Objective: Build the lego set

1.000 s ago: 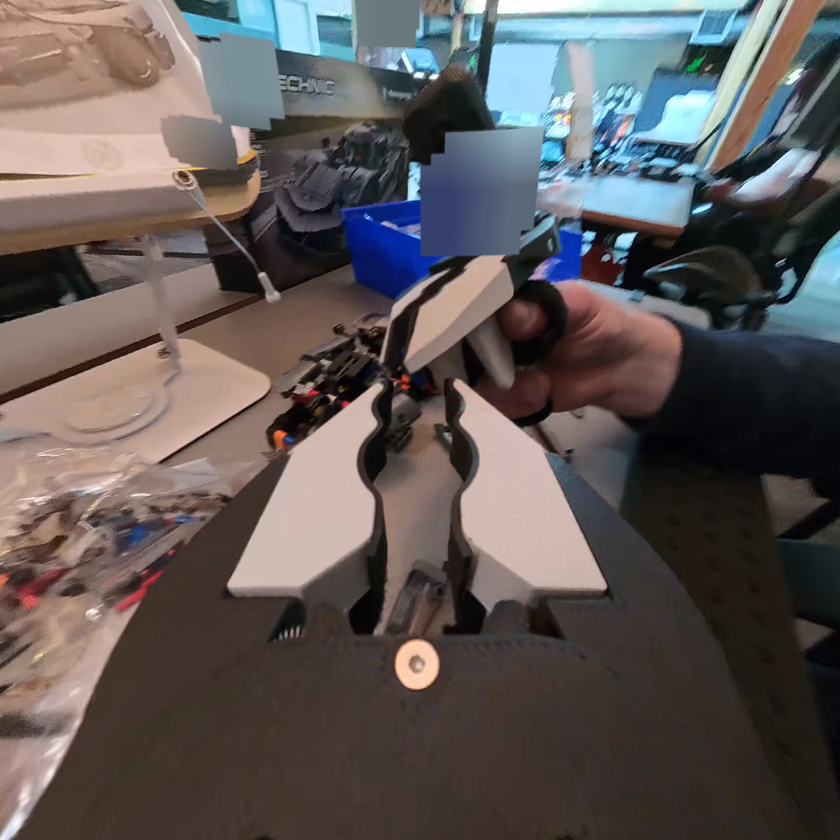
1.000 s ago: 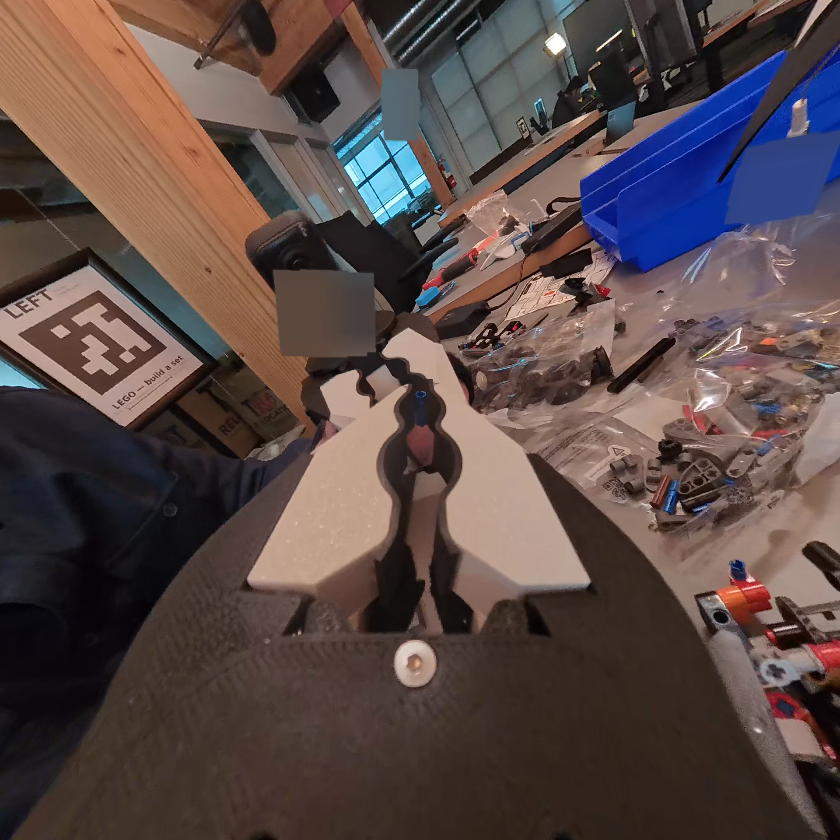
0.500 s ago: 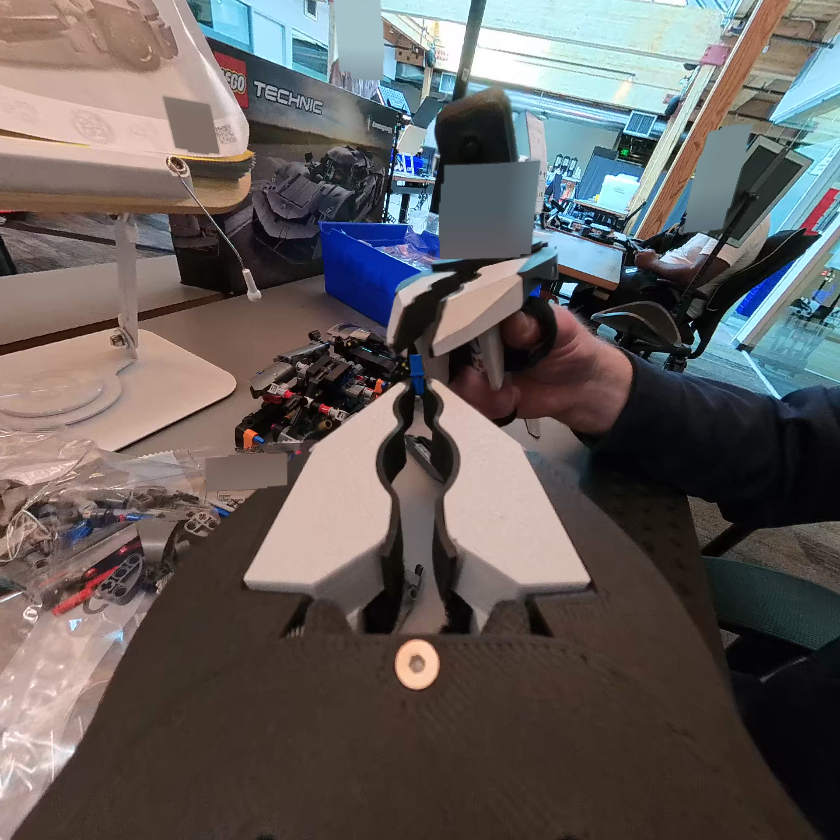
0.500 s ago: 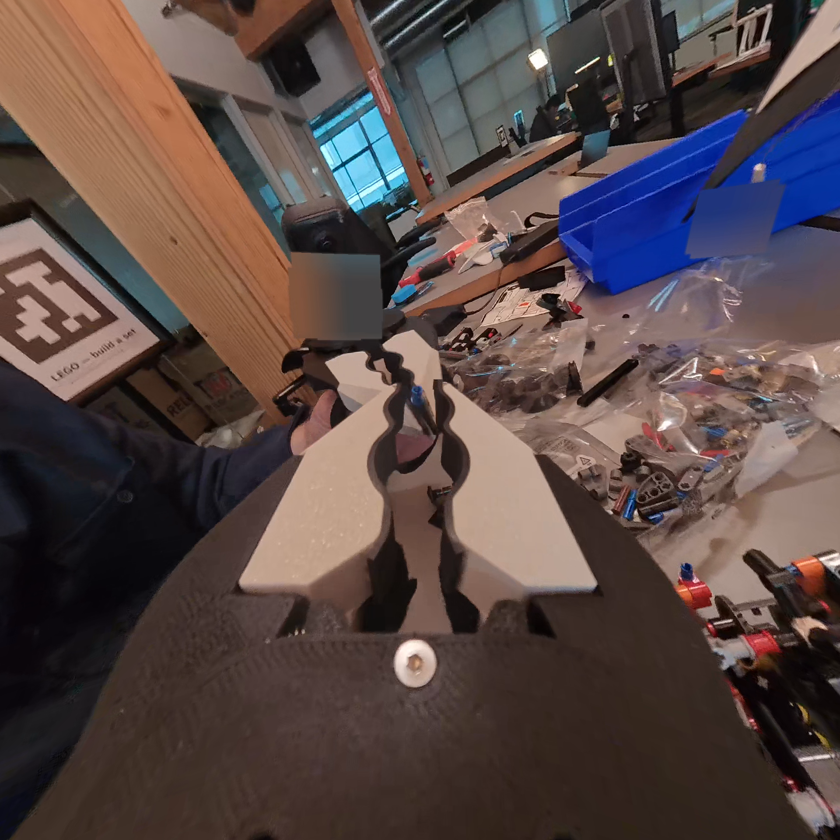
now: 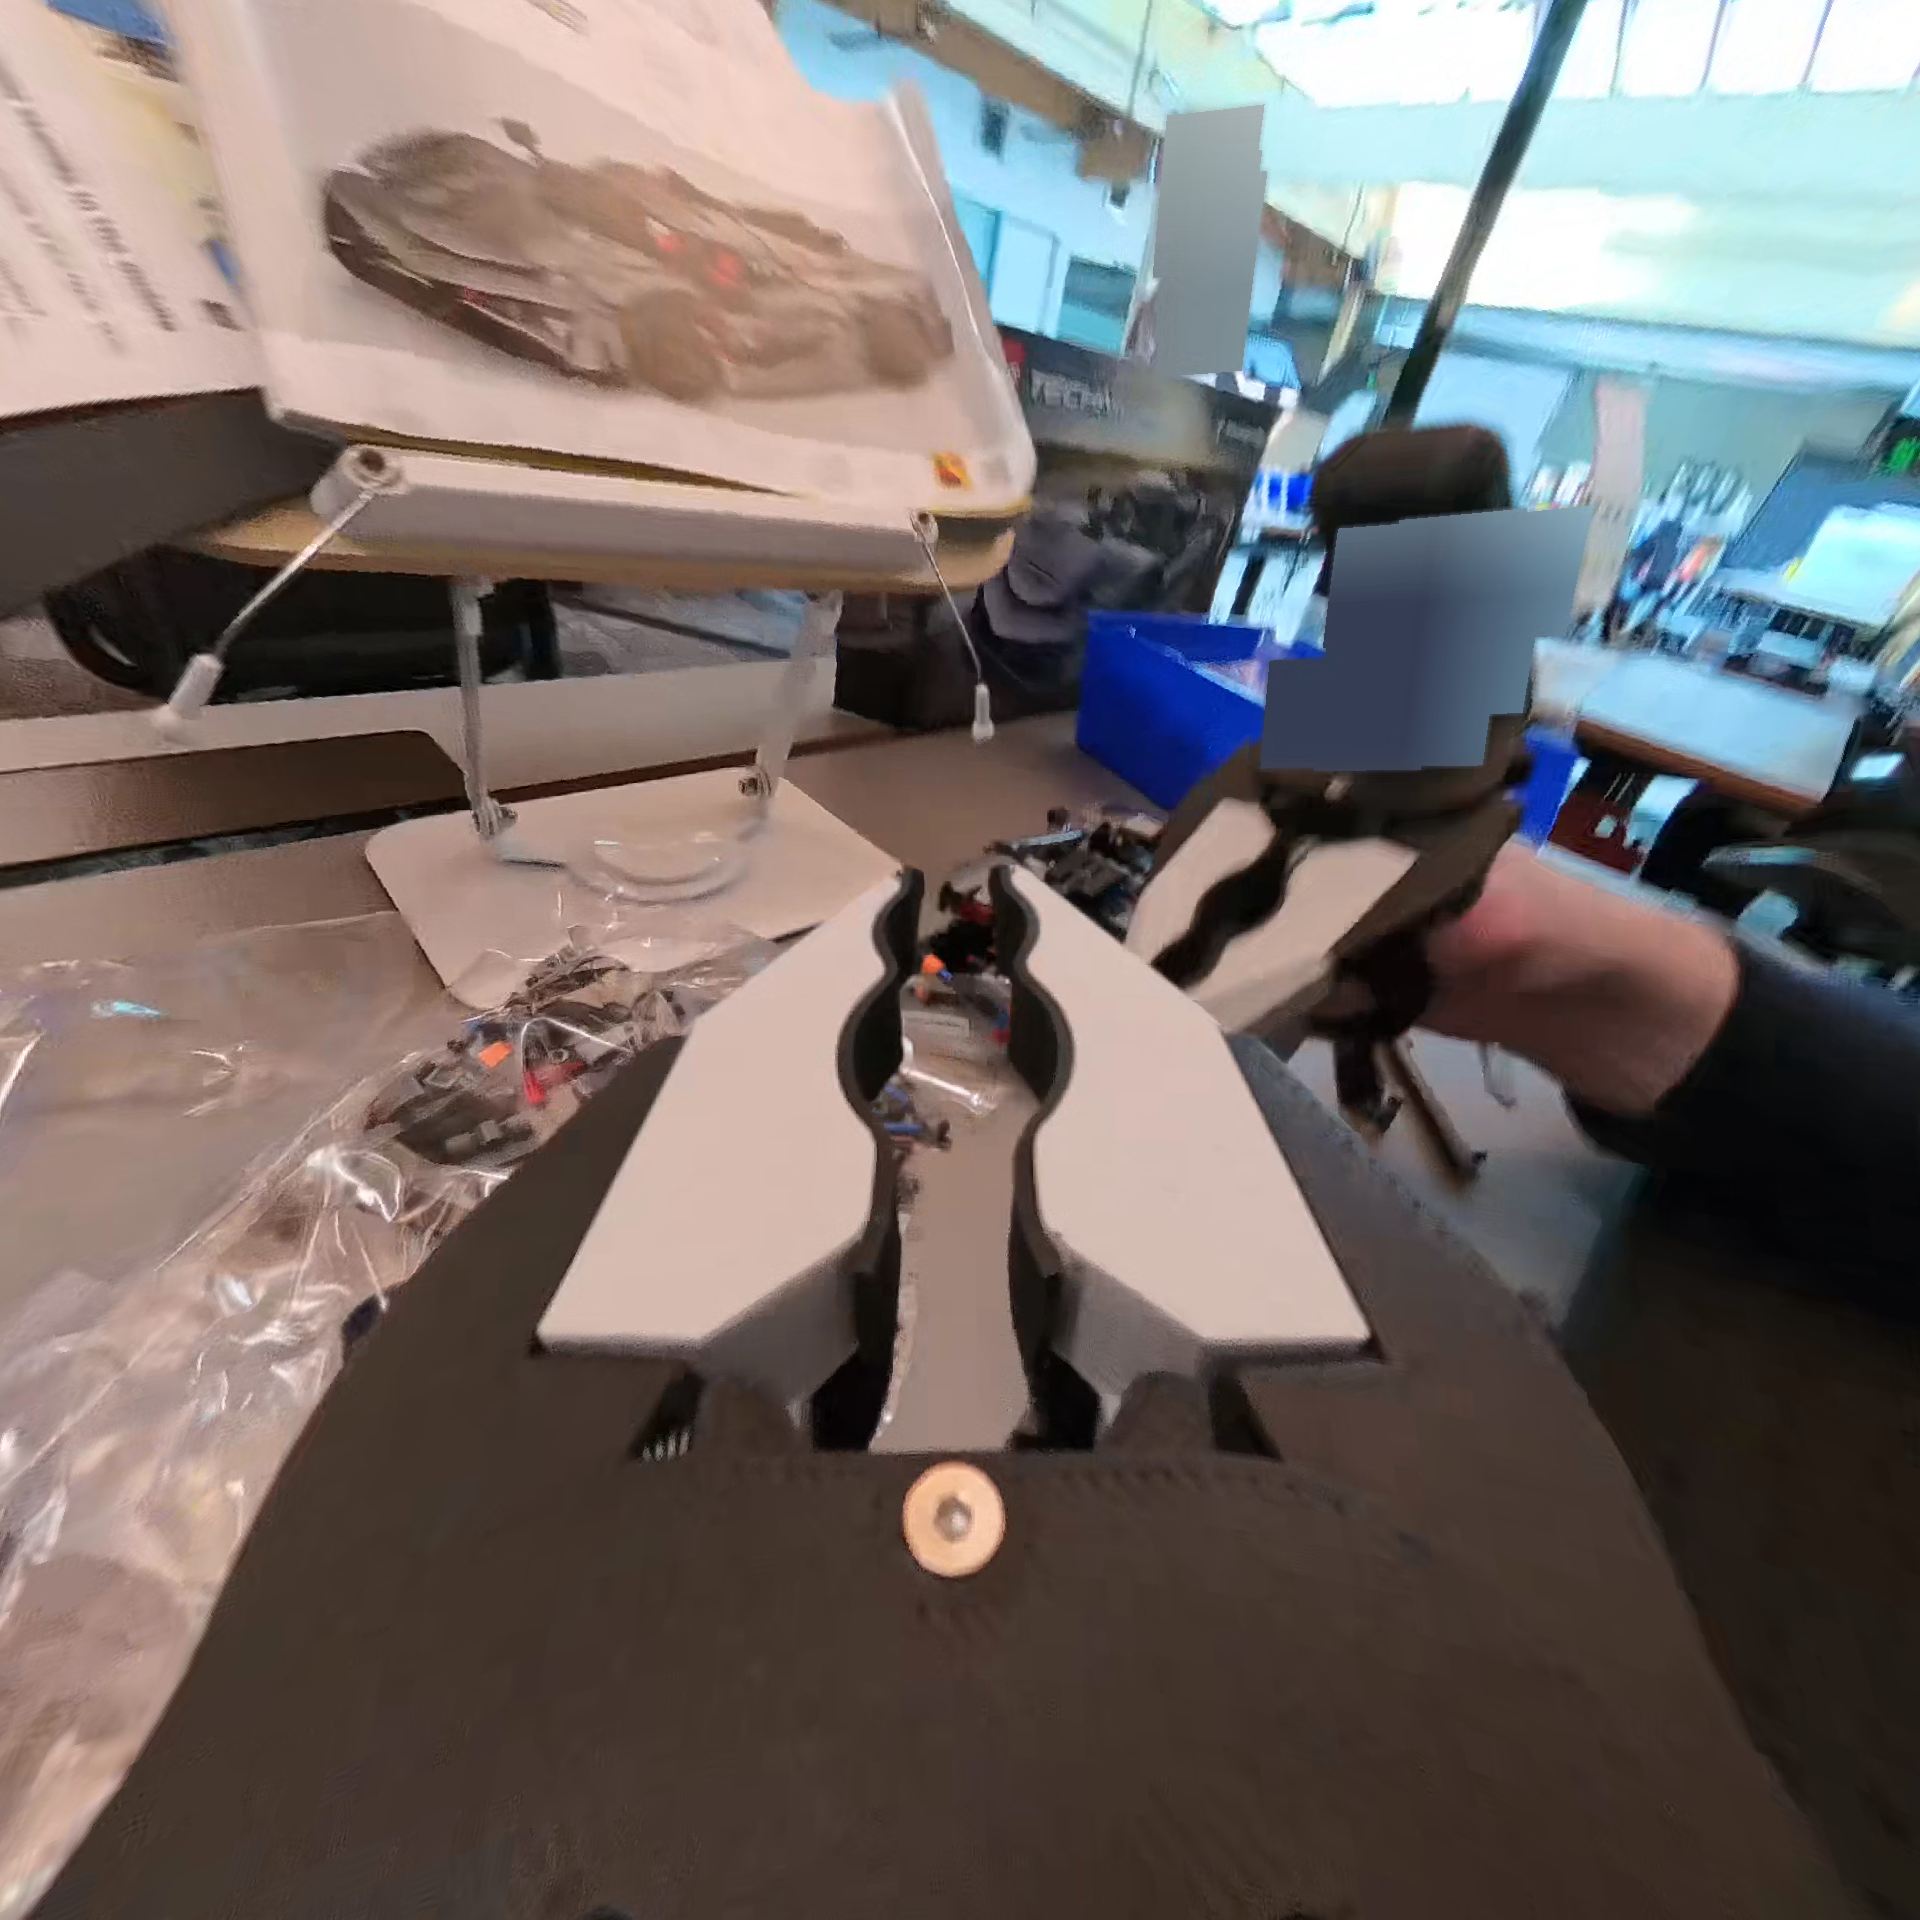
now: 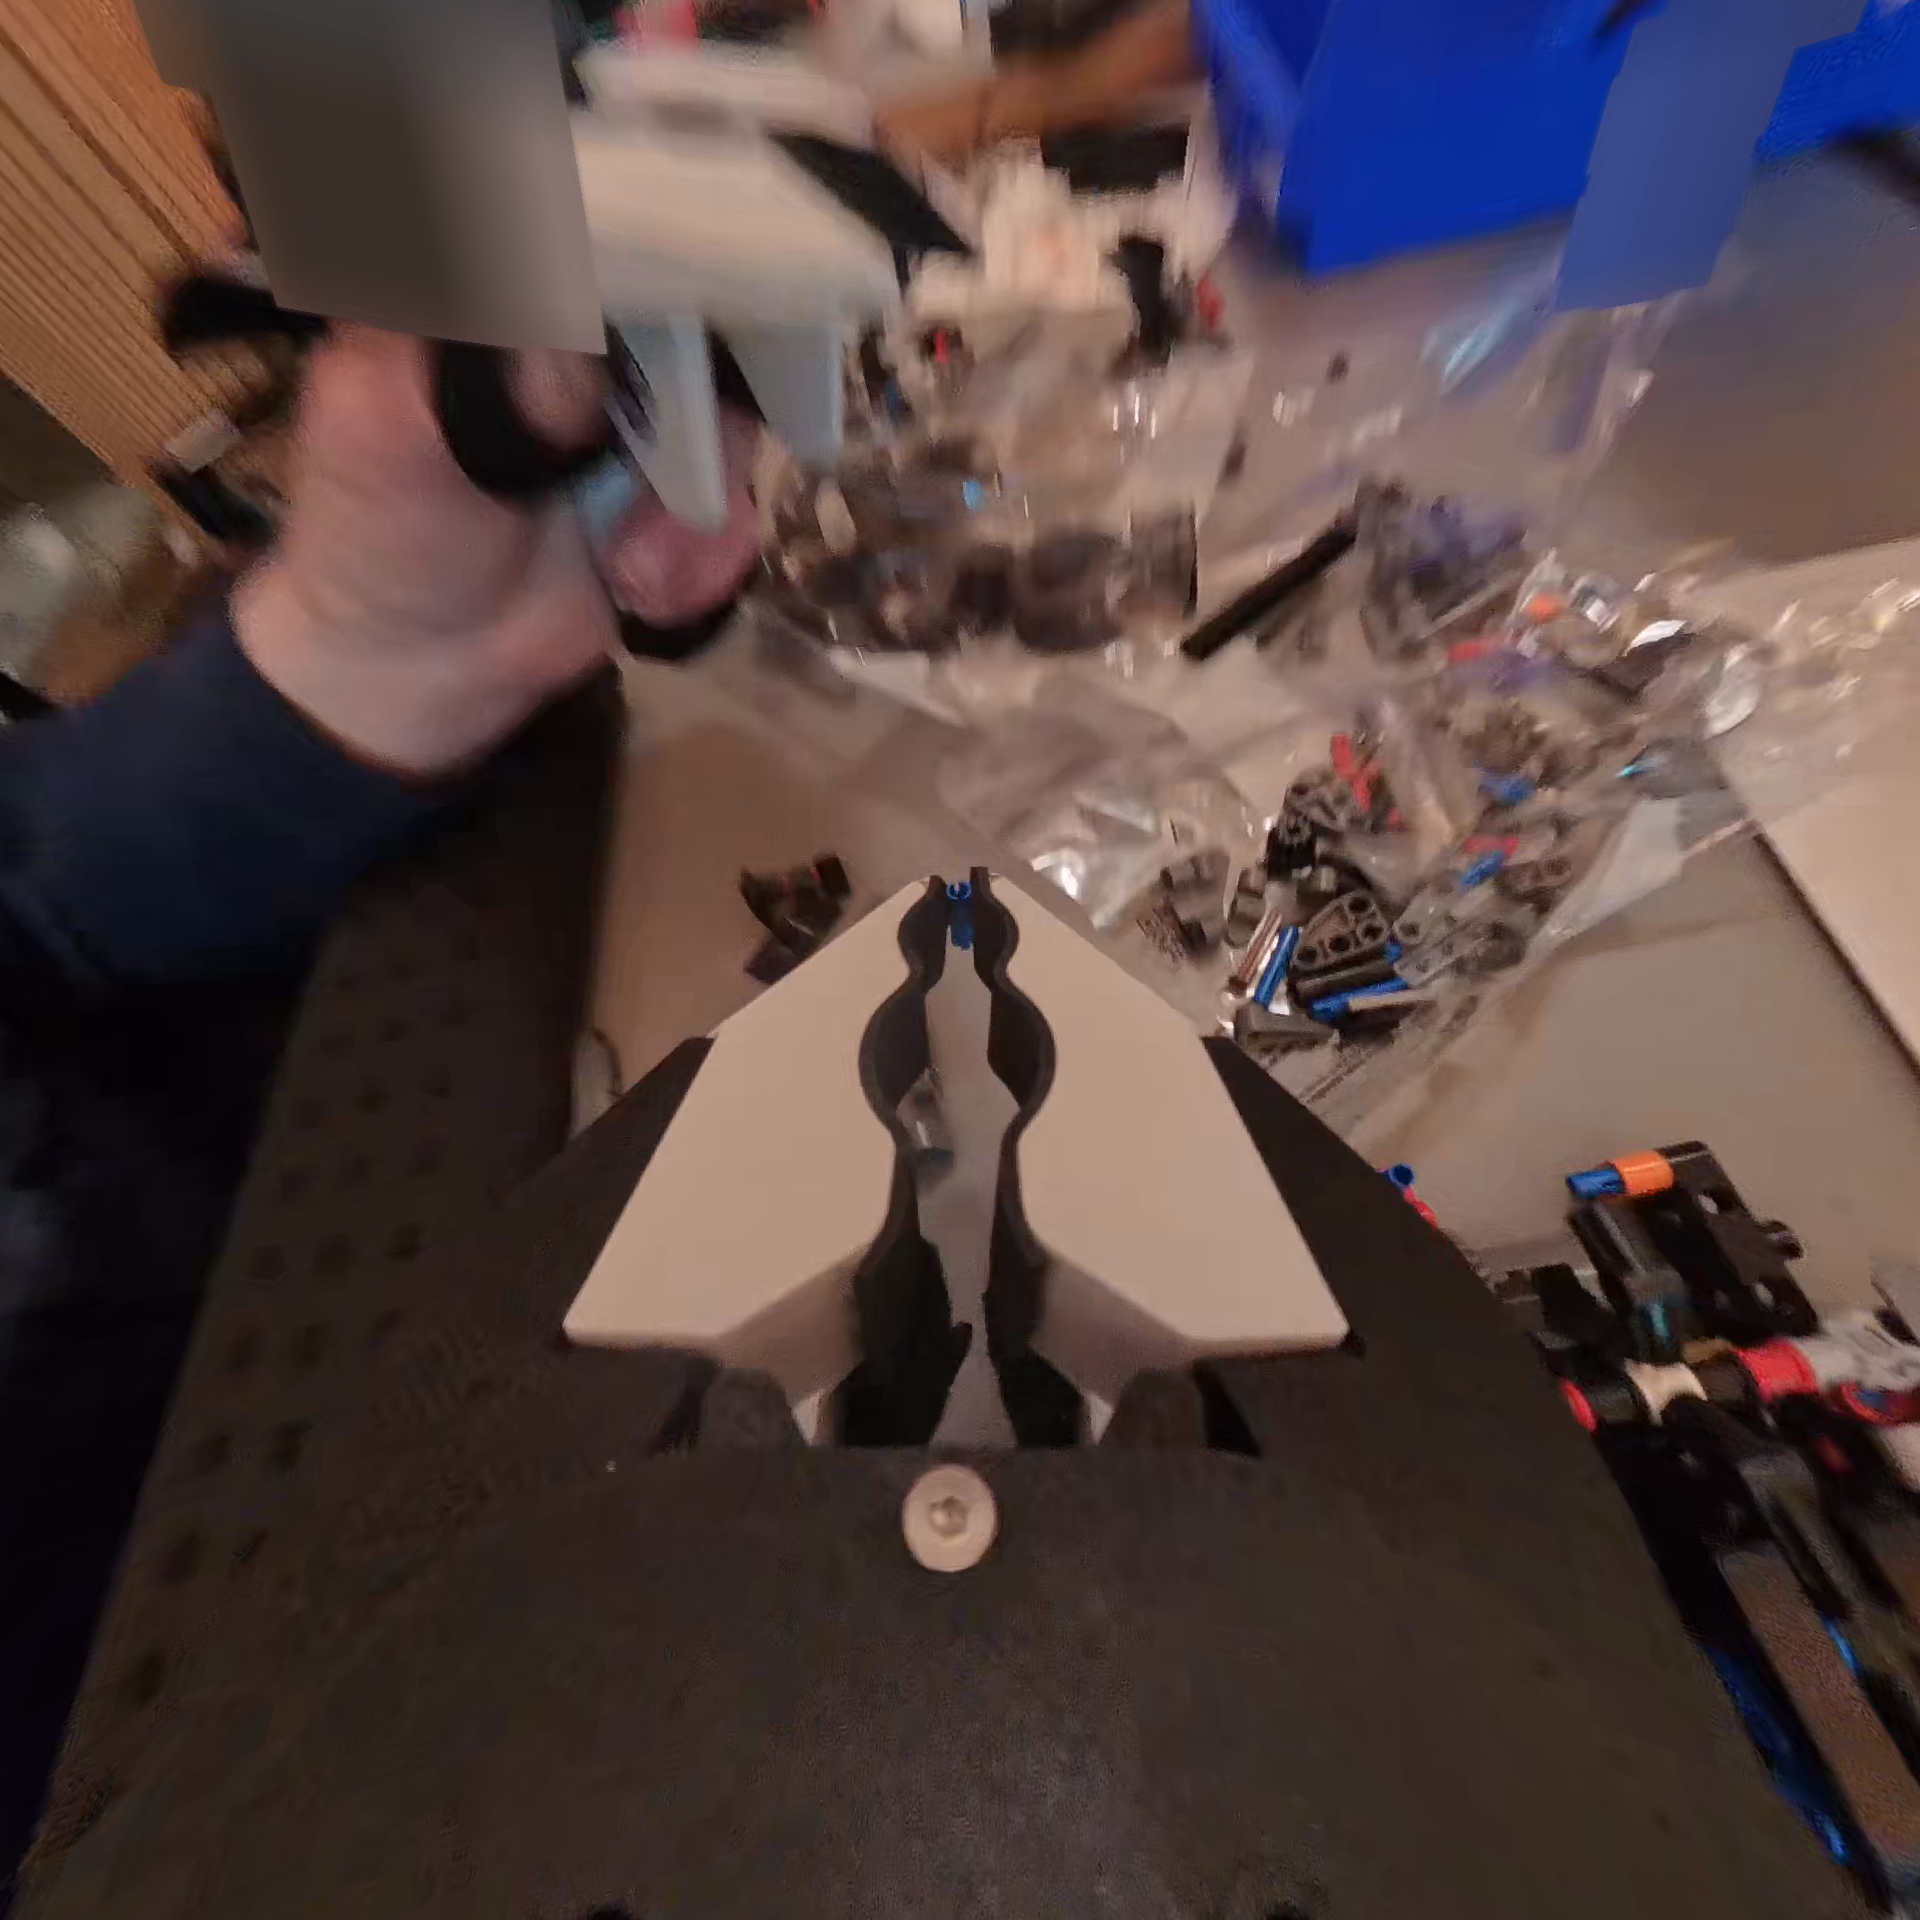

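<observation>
While the two grippers met tip to tip half a second ago with the blue pin between them, they have now drawn apart: the left gripper (image 5: pixel 954 904) stands open with nothing between its fingers, and the right gripper (image 6: pixel 961 891) is pinched nearly closed on the blue pin (image 6: pixel 960 912) at its very tips. That reads as a handover just finished, the pin now in the right tool alone. Both views are smeared by motion, so finer detail is uncertain. The left tool now faces the bags of parts (image 5: pixel 343 1091) beside the manual stand (image 5: pixel 623 862), probably to fetch another piece. The right one points down at the table (image 6: pixel 1621 997), with the half-built model (image 6: pixel 1704 1320) lying to its right, where the pin likely belongs.
</observation>
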`<state>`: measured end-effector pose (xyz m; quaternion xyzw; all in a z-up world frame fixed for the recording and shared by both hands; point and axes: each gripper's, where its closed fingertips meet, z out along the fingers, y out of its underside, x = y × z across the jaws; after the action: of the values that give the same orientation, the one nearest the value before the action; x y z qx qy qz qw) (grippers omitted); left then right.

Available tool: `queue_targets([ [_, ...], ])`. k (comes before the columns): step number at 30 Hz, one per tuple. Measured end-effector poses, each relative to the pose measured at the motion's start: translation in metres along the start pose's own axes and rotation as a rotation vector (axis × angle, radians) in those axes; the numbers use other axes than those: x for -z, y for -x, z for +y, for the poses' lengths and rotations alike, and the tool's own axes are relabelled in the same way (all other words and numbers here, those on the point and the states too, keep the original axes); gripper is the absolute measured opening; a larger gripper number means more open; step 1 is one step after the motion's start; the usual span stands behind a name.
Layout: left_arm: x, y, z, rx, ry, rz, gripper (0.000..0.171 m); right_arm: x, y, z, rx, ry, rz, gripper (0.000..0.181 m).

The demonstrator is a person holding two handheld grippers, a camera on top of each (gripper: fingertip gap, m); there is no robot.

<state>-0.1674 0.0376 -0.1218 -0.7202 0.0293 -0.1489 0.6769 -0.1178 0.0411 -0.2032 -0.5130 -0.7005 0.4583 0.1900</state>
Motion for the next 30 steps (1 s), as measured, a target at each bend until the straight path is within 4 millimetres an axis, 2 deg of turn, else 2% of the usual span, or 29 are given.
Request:
queue_targets([
  [2,0.004,0.004,-0.005,0.062,-0.042,0.015,0.011,-0.017,-0.018,0.009,0.042,0.08,0.095,0.002],
  [5,0.002,0.007,-0.003,0.096,-0.04,0.015,0.011,-0.02,-0.055,-0.008,0.151,0.068,0.333,0.007],
  [7,0.002,0.007,-0.002,0.098,-0.042,0.015,0.011,-0.024,-0.061,-0.01,0.156,0.095,0.353,0.014],
  [11,0.003,0.009,-0.001,0.091,-0.031,0.005,0.011,-0.015,-0.056,-0.013,0.16,0.072,0.335,0.018],
  [13,0.004,0.012,-0.001,0.1,-0.036,-0.005,0.01,-0.003,-0.042,-0.017,0.152,0.054,0.264,0.015],
  [15,0.007,0.014,-0.003,0.116,-0.053,-0.006,0.01,0.005,-0.018,-0.005,0.162,0.125,0.135,0.016],
  [17,0.006,0.013,-0.003,0.136,-0.056,0.01,0.01,0.008,-0.002,0.017,0.165,0.236,0.065,0.031],
  [18,0.005,0.012,-0.002,0.144,-0.051,0.017,0.01,0.007,0.005,0.028,0.189,0.285,0.04,0.032],
  [23,0.001,0.009,0.004,0.142,-0.024,0.033,0.01,-0.008,0.015,0.069,0.222,0.49,0.0,0.043],
  [25,0.0,0.008,0.005,0.142,-0.018,0.036,0.01,-0.013,0.013,0.08,0.216,0.542,-0.001,0.035],
  [27,-0.001,0.007,0.007,0.147,-0.009,0.046,0.01,-0.013,0.013,0.081,0.221,0.548,0.001,0.024],
  [30,-0.004,0.005,0.011,0.128,0.022,0.051,0.01,-0.011,0.01,0.079,0.243,0.533,0.014,0.023],
])
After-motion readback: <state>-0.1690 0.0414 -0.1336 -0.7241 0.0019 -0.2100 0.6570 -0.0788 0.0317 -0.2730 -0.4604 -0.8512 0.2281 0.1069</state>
